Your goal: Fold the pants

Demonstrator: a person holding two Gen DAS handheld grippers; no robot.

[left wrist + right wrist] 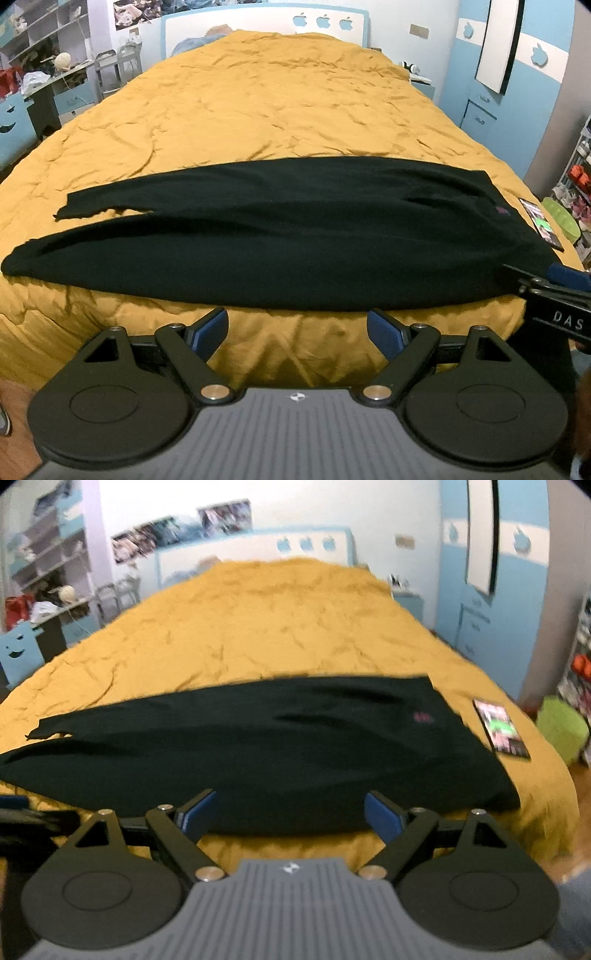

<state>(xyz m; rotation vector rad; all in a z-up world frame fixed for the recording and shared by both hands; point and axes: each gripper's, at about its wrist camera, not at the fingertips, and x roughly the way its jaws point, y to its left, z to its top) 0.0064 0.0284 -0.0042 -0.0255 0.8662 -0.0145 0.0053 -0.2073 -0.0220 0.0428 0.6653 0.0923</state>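
Black pants (280, 236) lie flat across the near end of a bed with a mustard-yellow cover (280, 103), legs to the left, waist with a small pink logo (501, 212) to the right. My left gripper (297, 332) hovers open just in front of the pants' near edge, nothing between its blue pads. In the right wrist view the same pants (258, 749) spread across the bed, and my right gripper (290, 814) is open at their near edge, holding nothing. The right gripper's fingers (565, 277) show at the right edge of the left wrist view, beside the waist.
A phone (500, 731) with a lit screen lies on the cover (280, 627) right of the waist. A green stool (559, 727) and shelves stand at the right, a desk and blue chair (14, 125) at the left. The headboard (266, 26) is at the far end.
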